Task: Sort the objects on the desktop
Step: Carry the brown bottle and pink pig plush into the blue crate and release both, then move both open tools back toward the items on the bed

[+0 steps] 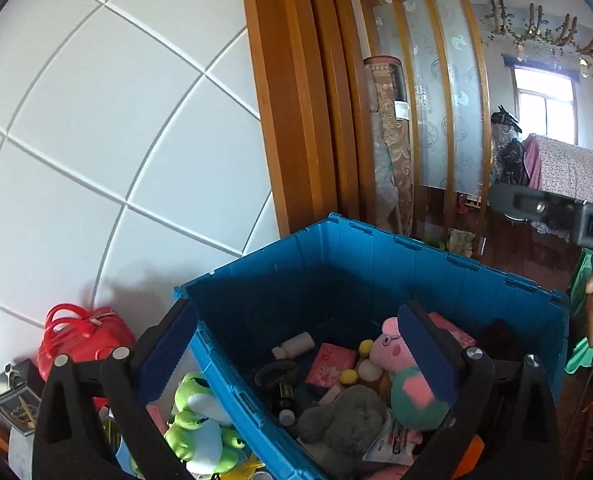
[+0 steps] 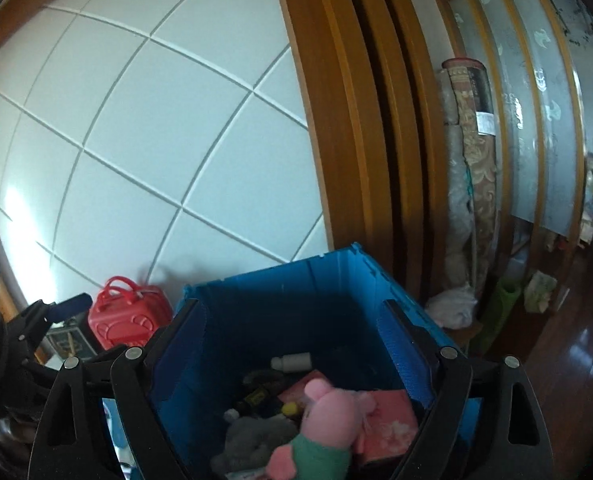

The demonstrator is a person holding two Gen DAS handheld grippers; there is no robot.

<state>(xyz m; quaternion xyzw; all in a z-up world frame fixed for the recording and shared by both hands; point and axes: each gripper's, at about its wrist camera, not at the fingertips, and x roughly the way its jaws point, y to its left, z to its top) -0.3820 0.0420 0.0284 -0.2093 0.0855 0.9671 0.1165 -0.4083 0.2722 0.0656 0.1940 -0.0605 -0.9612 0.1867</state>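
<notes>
A blue plastic bin [image 1: 336,264] [image 2: 280,304] holds several items: a pink pig plush in a green shirt [image 1: 392,348] [image 2: 328,420], a grey plush [image 1: 344,416] [image 2: 252,440], a white bottle [image 1: 294,345] [image 2: 292,361] and pink packets [image 1: 330,364] [image 2: 388,420]. My left gripper [image 1: 296,344] hangs open over the bin's left wall, nothing between its pads. Its right finger [image 1: 428,352] partly covers the pig. My right gripper [image 2: 292,344] is open above the bin, and the pig lies loose below its fingers. A green frog plush [image 1: 200,424] lies outside the bin.
A red bag [image 1: 84,336] [image 2: 128,316] stands left of the bin against a white tiled wall. A wooden frame and a rolled carpet [image 1: 392,140] stand behind it. The right gripper's body [image 1: 556,212] shows at the right edge, the left one [image 2: 44,312] at the left.
</notes>
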